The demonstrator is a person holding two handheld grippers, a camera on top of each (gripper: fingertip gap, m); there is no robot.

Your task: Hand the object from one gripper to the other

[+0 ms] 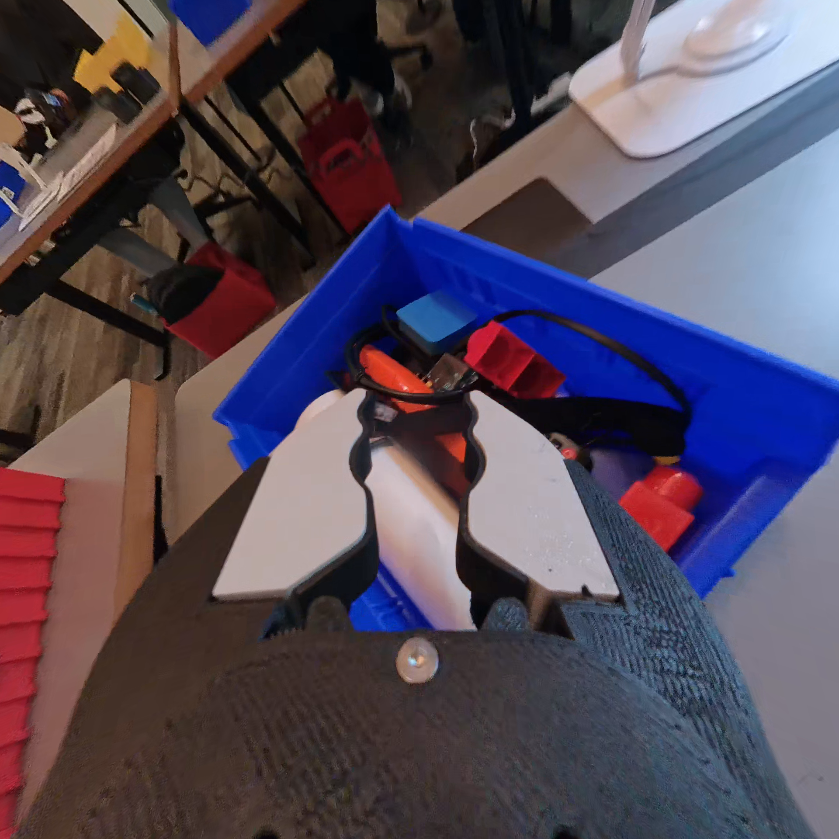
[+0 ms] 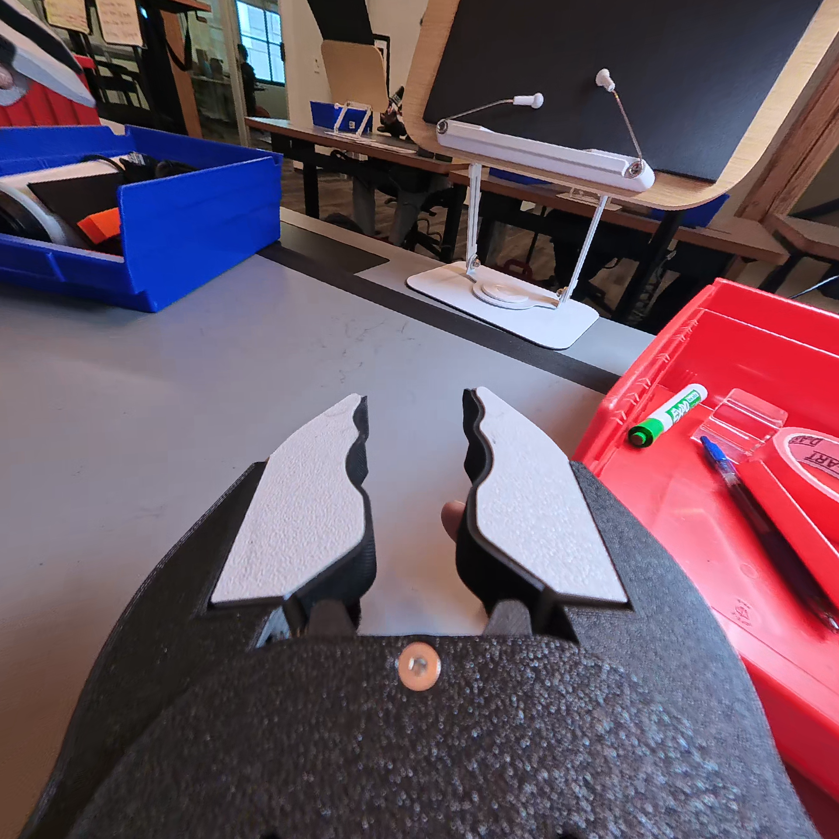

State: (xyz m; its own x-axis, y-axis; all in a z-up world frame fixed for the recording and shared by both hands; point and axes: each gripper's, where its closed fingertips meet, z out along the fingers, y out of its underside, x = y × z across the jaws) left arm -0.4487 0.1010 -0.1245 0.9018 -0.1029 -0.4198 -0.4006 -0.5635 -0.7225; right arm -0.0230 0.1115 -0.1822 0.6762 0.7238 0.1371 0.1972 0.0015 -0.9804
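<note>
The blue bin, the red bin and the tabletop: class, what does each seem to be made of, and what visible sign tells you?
Blue bin: looks like moulded plastic, semi-gloss, with thin even walls and a stepped lip.
Red bin: probably the same plastic, glossy, with moulded ribs and an embossed mark on its floor.
Tabletop: smooth matt grey, likely laminate; faint scuffs show.

A white folding desk stand [image 2: 522, 290] sits on the grey surface [image 2: 227, 386] at twelve o'clock. At three o'clock, a red plastic bin [image 2: 708, 522] holds a green-capped marker [image 2: 667, 415], a blue pen [image 2: 762, 526] and a red tape roll [image 2: 812, 458].
</note>
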